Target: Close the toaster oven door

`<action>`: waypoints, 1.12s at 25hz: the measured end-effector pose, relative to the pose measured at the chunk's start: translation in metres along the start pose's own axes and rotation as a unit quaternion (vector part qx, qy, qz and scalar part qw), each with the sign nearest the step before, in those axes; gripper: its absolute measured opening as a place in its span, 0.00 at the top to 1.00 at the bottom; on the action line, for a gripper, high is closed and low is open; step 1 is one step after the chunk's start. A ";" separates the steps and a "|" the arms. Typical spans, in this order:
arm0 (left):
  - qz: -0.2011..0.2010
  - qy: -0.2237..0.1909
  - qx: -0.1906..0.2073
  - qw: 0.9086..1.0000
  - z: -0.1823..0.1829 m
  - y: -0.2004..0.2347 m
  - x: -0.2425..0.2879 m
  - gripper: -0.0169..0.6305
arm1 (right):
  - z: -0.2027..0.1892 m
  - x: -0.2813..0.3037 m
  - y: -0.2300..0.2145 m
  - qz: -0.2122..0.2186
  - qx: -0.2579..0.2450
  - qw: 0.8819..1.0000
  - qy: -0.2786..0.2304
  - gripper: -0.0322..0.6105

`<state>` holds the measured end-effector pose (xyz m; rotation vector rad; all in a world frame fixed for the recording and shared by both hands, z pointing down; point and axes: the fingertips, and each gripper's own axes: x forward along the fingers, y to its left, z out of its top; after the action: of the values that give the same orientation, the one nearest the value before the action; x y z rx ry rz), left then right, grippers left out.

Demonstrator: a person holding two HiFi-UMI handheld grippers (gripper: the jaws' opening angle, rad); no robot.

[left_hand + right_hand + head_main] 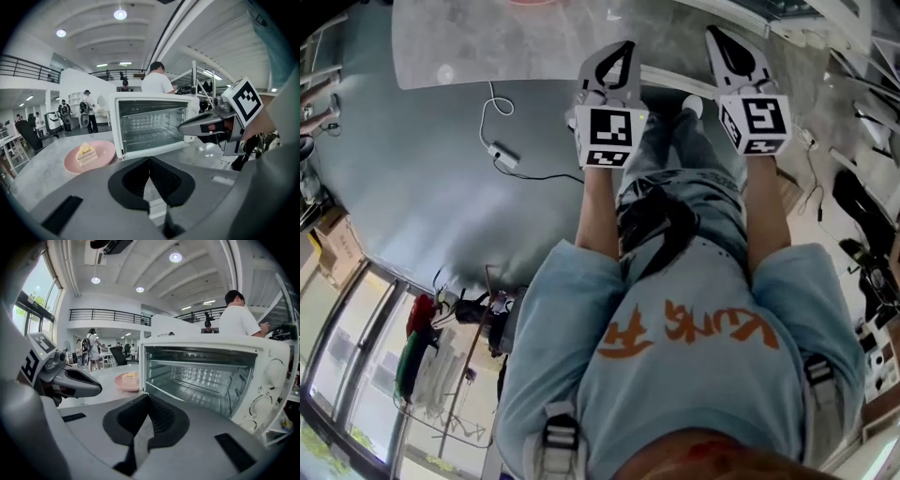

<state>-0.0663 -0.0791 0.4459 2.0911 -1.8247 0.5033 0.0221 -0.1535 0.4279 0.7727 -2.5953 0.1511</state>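
Closest in, the head view looks down over a light blue T-shirt with orange print (694, 356) and two bare forearms stretched forward, each carrying a grey two-jaw tool with a black-and-white marker cube. The left gripper (620, 54) has its dark ribbed pads pressed together with nothing between them, and the right gripper (724, 45), level with it and a little apart, is pinched closed and empty in the same way. Both point at a pale grey marbled table top (42, 174). On it sits a round pink plate (104, 149) bearing a slice of layered cake with yellow topping (86, 153), just to the left of a white box-shaped toaster oven (206, 345). The oven stands straight ahead of both grippers with its front open, the wire rack and shiny interior in plain sight, its dials on the right panel. Behind the oven stands a person in a white shirt (157, 80)
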 end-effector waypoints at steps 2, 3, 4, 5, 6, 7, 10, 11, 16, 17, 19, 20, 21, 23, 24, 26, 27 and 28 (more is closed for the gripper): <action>-0.015 0.020 0.013 1.000 -0.014 -0.013 0.002 0.97 | -0.020 -0.008 0.007 0.010 -0.013 1.000 0.022 0.95; -0.021 0.029 0.020 0.999 -0.021 -0.018 0.002 0.97 | -0.030 -0.011 0.011 0.016 -0.020 0.999 0.033 0.95; -0.027 0.039 0.029 0.998 -0.029 -0.023 0.001 0.97 | -0.040 -0.014 0.015 0.020 -0.025 0.999 0.044 0.95; -0.034 0.049 0.039 0.997 -0.036 -0.029 -0.001 0.97 | -0.049 -0.018 0.019 0.023 -0.028 0.998 0.053 0.95; -0.042 0.057 0.052 0.996 -0.043 -0.034 -0.003 0.97 | -0.056 -0.021 0.022 0.026 -0.029 0.997 0.061 0.95; -0.051 0.062 0.065 0.995 -0.047 -0.038 -0.004 0.97 | -0.062 -0.024 0.025 0.029 -0.031 0.997 0.067 0.95; -0.097 0.080 0.115 0.985 -0.059 -0.053 -0.004 0.97 | -0.073 -0.029 0.036 0.038 -0.038 0.995 0.081 0.95; -0.117 0.089 0.132 0.980 -0.066 -0.058 -0.004 0.97 | -0.077 -0.031 0.041 0.043 -0.042 0.994 0.089 0.95; -0.162 0.132 0.220 0.953 -0.099 -0.065 -0.009 0.97 | -0.106 -0.041 0.072 0.085 -0.079 0.983 0.138 0.95; -0.167 0.141 0.235 0.947 -0.107 -0.067 -0.011 0.97 | -0.117 -0.046 0.079 0.091 -0.084 0.981 0.153 0.95; -0.170 0.150 0.256 0.940 -0.116 -0.066 -0.008 0.97 | -0.134 -0.050 0.085 0.092 -0.099 0.975 0.178 0.95; -0.168 0.153 0.262 0.938 -0.119 -0.065 -0.005 0.97 | -0.141 -0.051 0.084 0.086 -0.110 0.972 0.190 0.95; -0.168 0.156 0.269 0.936 -0.122 -0.065 -0.003 0.97 | -0.148 -0.052 0.082 0.075 -0.122 0.969 0.202 0.95; -0.168 0.166 0.285 0.929 -0.129 -0.066 -0.002 0.97 | -0.161 -0.057 0.077 0.048 -0.144 0.962 0.228 0.95; -0.168 0.171 0.293 0.925 -0.131 -0.066 -0.001 0.97 | -0.165 -0.059 0.075 0.035 -0.154 0.959 0.237 0.95; -0.163 0.179 0.305 0.921 -0.133 -0.064 0.002 0.97 | -0.169 -0.061 0.069 0.015 -0.163 0.955 0.248 0.95; -0.160 0.181 0.309 0.920 -0.133 -0.063 0.003 0.97 | -0.170 -0.062 0.067 0.006 -0.164 0.954 0.252 0.95; -0.159 0.184 0.313 0.918 -0.133 -0.063 0.004 0.97 | -0.173 -0.062 0.065 -0.002 -0.164 0.952 0.257 0.95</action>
<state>-0.0107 -0.0132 0.5653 2.3914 -1.1638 1.4214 0.0972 -0.0301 0.5583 0.5311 -2.0506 -0.0731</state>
